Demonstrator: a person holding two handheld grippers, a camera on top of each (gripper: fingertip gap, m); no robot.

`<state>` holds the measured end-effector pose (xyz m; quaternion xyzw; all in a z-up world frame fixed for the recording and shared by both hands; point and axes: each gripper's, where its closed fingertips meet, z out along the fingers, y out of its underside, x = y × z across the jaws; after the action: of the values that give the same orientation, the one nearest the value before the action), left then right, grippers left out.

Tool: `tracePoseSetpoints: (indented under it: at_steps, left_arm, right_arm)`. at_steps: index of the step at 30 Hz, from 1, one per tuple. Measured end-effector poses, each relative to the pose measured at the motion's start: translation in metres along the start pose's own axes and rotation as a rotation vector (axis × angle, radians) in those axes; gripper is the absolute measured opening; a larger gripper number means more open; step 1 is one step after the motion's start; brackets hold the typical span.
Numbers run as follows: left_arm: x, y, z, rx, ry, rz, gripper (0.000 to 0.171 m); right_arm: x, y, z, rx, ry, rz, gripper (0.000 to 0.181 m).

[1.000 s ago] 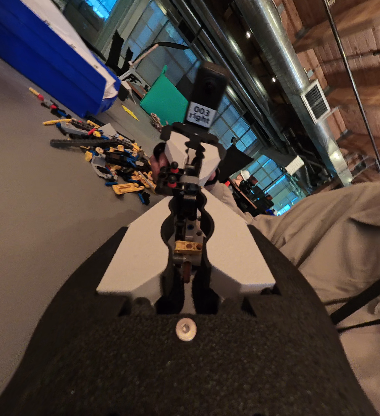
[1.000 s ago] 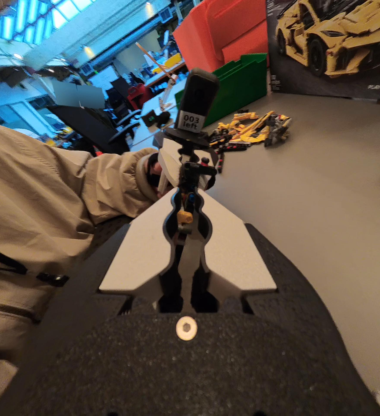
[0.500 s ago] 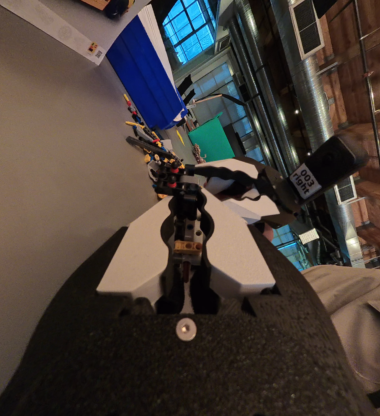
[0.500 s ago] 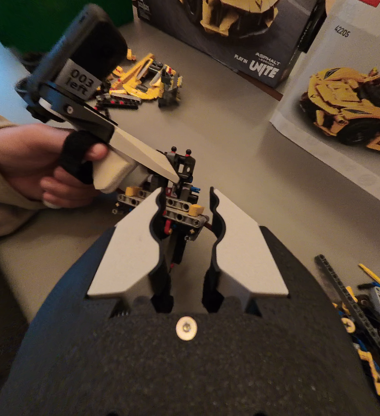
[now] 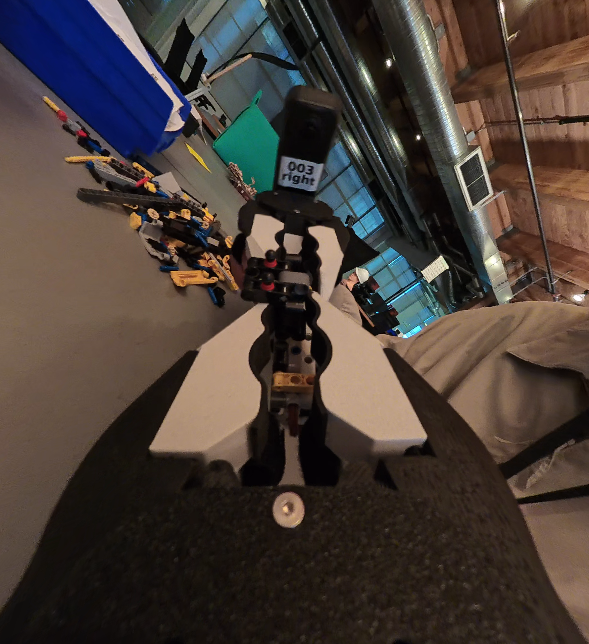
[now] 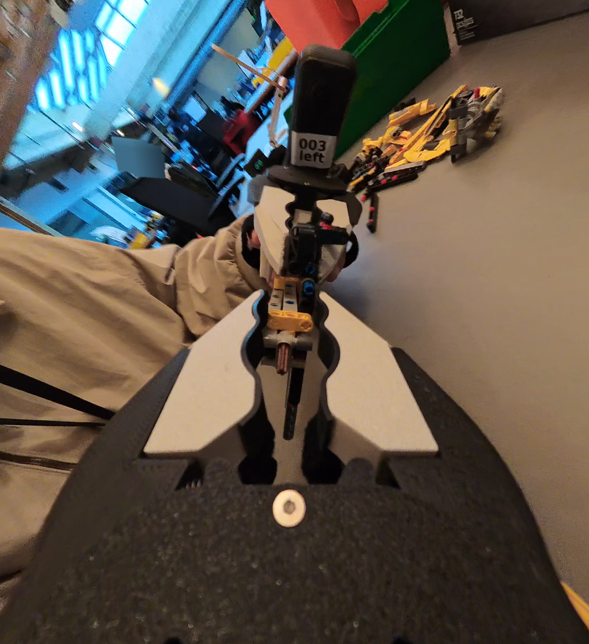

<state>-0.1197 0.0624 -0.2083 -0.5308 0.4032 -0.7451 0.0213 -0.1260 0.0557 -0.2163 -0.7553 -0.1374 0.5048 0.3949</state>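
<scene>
Brick assembly (image 5: pixel 287 366) clamped between both tongs (image 5: pixel 287 306), far end hidden

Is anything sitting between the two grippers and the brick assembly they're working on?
Nothing visible. The left gripper is shut directly on one end of the brick assembly, and the right gripper faces it from the other end, closed around the same piece, which is held up off the table.

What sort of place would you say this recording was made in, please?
Probably a converted industrial loft used as a workshop or lab: a ribbed silver ventilation duct runs under a wooden plank ceiling, tall gridded factory windows glow blue, and loose yellow, black and blue building-toy parts litter the grey tabletop.
</scene>
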Motion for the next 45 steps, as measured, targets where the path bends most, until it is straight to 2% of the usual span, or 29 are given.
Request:
tracePoseSetpoints:
  at_steps: [4,8,11,14,16,19,23,25,29,33,34,35,38,40,45]
  left_arm:
    - [-0.003,-0.002,-0.001,0.015,-0.014,-0.025,0.016]
    - [-0.011,-0.011,-0.009,0.071,-0.021,-0.077,0.015]
    - [-0.010,-0.019,-0.015,0.116,0.000,-0.104,0.015]
    - [-0.011,-0.027,-0.021,0.158,-0.010,-0.093,0.015]
    - [-0.009,-0.033,-0.026,0.188,0.004,-0.098,0.015]
    - [-0.012,-0.039,-0.032,0.235,0.008,-0.136,0.016]
    - [-0.016,-0.044,-0.033,0.274,0.010,-0.149,0.016]
    - [-0.014,-0.045,-0.033,0.271,0.004,-0.103,0.018]
    - [-0.011,-0.039,-0.025,0.199,-0.094,0.101,0.045]
    - [-0.007,-0.025,-0.013,0.122,-0.090,0.130,0.044]
    - [-0.008,-0.024,-0.012,0.124,-0.086,0.119,0.032]
    - [-0.007,-0.025,-0.012,0.138,-0.072,0.101,0.030]
    - [-0.005,-0.028,-0.015,0.161,-0.039,0.056,0.028]
    - [-0.003,-0.031,-0.017,0.188,-0.006,0.013,0.028]
    - [-0.007,-0.035,-0.022,0.202,-0.034,0.022,0.027]
  right_arm:
    - [0.000,-0.003,-0.002,0.057,-0.100,0.135,0.025]
    - [0.004,-0.010,-0.012,0.114,-0.112,0.145,0.044]
    - [0.012,0.005,-0.007,0.034,-0.041,0.081,0.052]
    - [0.000,0.018,0.004,-0.036,-0.106,0.076,0.062]
    - [0.007,0.024,0.008,-0.069,-0.061,0.051,0.051]
    - [0.008,0.023,0.010,-0.069,-0.055,0.054,0.009]
    - [0.018,0.018,0.009,-0.033,-0.001,0.109,0.006]
    - [0.020,0.010,0.005,0.040,-0.016,0.172,0.006]
    - [0.019,-0.010,-0.008,0.193,-0.118,0.321,0.006]
    - [0.022,-0.013,-0.013,0.228,-0.150,0.402,0.006]
    - [0.021,-0.013,-0.013,0.223,-0.145,0.385,0.006]
    - [0.019,-0.015,-0.013,0.225,-0.136,0.364,0.006]
    - [0.017,-0.017,-0.011,0.208,-0.092,0.284,0.007]
    - [0.017,-0.020,-0.010,0.209,-0.030,0.164,0.009]
    - [0.032,-0.035,-0.021,0.228,0.308,-0.208,0.024]
